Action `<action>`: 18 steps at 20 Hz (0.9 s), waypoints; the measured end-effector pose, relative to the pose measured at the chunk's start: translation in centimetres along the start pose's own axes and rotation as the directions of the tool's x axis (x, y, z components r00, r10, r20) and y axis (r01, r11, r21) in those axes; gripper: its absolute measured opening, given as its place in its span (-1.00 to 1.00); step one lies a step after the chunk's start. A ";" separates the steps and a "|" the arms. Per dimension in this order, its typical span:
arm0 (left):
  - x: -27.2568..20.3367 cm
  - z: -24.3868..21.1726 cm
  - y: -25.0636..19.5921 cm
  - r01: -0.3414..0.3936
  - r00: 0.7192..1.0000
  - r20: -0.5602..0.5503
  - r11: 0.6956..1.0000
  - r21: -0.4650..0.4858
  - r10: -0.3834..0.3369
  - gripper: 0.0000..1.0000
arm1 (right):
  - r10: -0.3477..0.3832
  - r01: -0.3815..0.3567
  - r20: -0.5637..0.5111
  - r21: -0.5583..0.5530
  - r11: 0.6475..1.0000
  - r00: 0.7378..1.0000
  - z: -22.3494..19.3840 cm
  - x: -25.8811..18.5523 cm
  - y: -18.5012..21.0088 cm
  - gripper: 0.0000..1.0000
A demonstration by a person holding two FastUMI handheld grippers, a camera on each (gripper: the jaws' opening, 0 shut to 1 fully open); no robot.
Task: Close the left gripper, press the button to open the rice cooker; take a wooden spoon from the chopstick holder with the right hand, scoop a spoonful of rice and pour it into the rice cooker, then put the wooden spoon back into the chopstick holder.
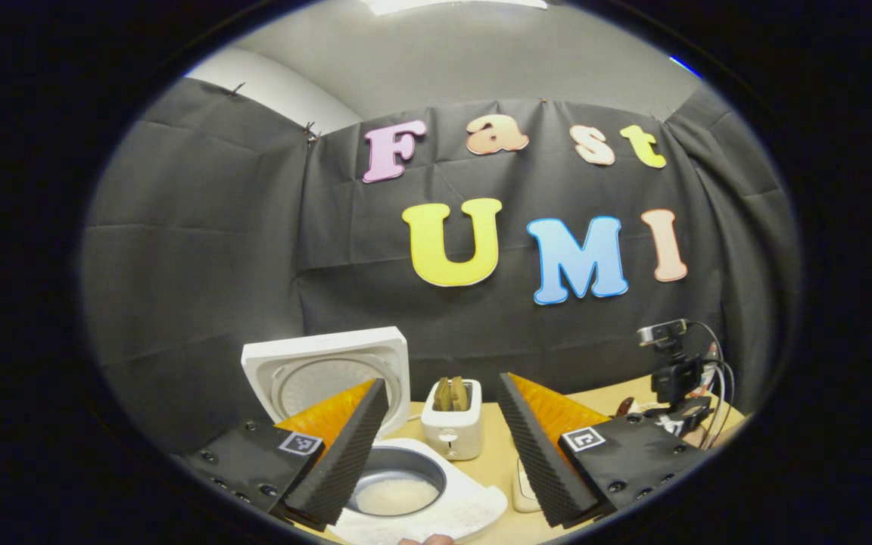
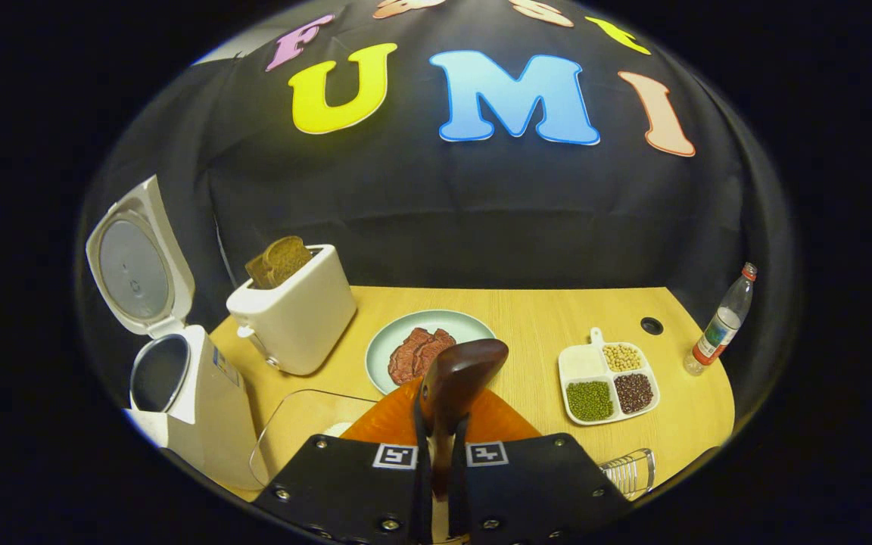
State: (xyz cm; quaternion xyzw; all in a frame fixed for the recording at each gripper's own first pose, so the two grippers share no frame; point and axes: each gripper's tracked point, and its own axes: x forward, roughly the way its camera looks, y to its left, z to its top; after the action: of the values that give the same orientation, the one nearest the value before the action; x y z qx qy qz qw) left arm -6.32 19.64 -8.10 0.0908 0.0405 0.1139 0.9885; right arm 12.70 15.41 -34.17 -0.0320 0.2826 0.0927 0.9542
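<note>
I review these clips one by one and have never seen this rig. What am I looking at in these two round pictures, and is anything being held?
Each picture comes from a camera riding on a hand-held two-finger gripper. In the left gripper view, the left gripper is open above the rice cooker, whose lid stands up. In the right gripper view, the right gripper is shut on a wooden spoon. On the table: a toaster, a plate of meat, a divided dish of beans and a bottle.

The white rice cooker (image 2: 194,393) stands at the surface's left edge, lid (image 2: 137,261) raised upright. The dark wooden spoon (image 2: 455,378) stands tilted, bowl uppermost, near centre.
</note>
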 end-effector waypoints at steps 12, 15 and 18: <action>-1.7 -0.9 2.2 -0.015 1.000 -0.018 0.998 -0.056 0.014 0.98 | 0.156 -0.132 -0.062 0.286 0.949 0.986 -3.0 0.4 6.5 -0.82; -1.8 -0.8 2.2 -0.018 1.000 -0.019 0.998 -0.066 0.017 0.97 | 0.187 -0.127 -0.071 0.503 0.855 0.980 -3.5 0.8 4.8 -0.82; -1.5 -0.3 1.5 -0.006 1.000 -0.018 0.998 -0.069 0.004 1.00 | 0.239 -0.156 -0.039 0.652 0.742 0.970 -3.4 0.5 3.5 -0.82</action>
State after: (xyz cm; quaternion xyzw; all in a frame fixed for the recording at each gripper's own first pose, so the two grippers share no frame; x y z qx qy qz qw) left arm -8.15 20.76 -7.99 0.0557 0.0450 0.1185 0.9904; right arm 10.63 18.53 -37.34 0.3222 0.3557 0.0887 0.8728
